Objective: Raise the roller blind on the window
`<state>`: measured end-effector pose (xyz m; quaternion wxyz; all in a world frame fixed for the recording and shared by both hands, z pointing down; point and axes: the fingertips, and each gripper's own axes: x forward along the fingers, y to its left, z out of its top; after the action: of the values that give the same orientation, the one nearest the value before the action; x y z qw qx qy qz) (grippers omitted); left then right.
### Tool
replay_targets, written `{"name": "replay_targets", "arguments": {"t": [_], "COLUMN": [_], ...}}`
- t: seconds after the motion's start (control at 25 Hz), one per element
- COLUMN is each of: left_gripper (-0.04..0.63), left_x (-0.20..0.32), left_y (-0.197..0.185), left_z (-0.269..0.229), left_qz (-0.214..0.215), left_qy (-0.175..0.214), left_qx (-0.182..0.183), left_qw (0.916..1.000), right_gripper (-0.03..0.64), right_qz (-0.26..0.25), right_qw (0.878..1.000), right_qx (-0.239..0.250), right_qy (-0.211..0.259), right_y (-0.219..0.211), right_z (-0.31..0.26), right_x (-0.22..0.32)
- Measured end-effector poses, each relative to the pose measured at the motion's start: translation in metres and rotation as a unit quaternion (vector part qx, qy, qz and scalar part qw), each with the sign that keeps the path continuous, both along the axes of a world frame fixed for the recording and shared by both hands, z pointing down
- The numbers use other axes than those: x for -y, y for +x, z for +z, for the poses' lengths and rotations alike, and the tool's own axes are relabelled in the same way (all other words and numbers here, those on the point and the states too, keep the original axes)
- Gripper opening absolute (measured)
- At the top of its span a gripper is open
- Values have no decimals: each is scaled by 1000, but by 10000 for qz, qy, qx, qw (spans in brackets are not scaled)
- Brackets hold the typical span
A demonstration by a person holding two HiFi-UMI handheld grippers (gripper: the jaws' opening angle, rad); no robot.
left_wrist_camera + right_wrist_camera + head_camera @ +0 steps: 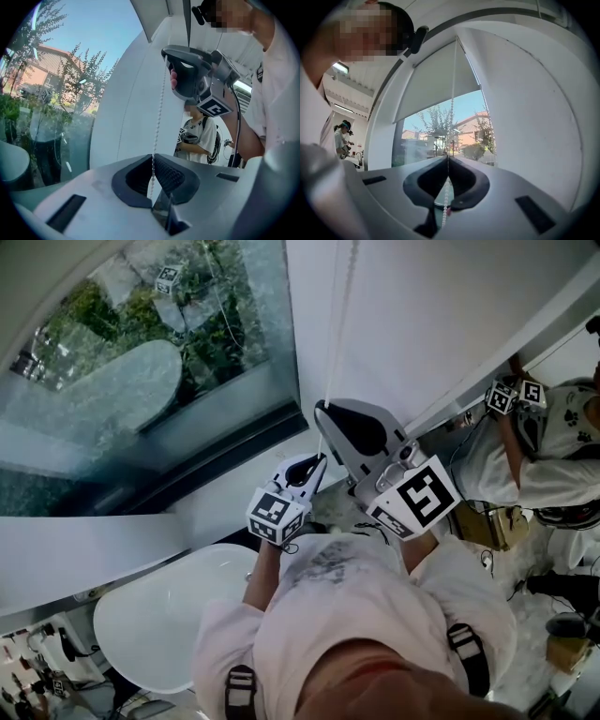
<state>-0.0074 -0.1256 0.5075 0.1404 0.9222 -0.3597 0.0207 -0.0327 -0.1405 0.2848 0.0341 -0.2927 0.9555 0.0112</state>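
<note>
A white bead chain (330, 343) hangs down the white wall beside the window. My right gripper (322, 407) is shut on it, and the chain runs between its closed jaws (448, 157) up toward the top of the roller blind (436, 79). The blind covers the upper part of the window (440, 129). Just below, my left gripper (321, 458) is shut on the same chain (158, 117), its tips meeting around the beads (153, 157). In the left gripper view the right gripper (168, 58) sits higher up the chain.
A white rounded tub (159, 615) stands low at the left under the window. Another person (553, 446) with marker cubes stands at the right, also seen in the left gripper view (197, 140). A plain white wall (529, 117) borders the window's right side.
</note>
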Motion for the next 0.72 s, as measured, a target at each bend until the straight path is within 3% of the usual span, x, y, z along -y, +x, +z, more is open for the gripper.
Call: {"name": "replay_targets", "arguments": {"t": [0.36,0.72], "left_gripper": [15,15], "left_x": [-6,-7], "left_y": [2,2], "left_z": [36,72], "left_qz": [38,7], "left_qy": [-364,-431], "left_qx": [-92,-56], "left_qw": [9993,9991], "right_gripper": [61,61], "right_qz": [-91,-106], "right_qw": [9998,9995], "right_qx": [-19,-30], "right_qy": [-201,-303], "right_y": [0,4], "right_z": [35,71], "right_x": [-5,-12]}}
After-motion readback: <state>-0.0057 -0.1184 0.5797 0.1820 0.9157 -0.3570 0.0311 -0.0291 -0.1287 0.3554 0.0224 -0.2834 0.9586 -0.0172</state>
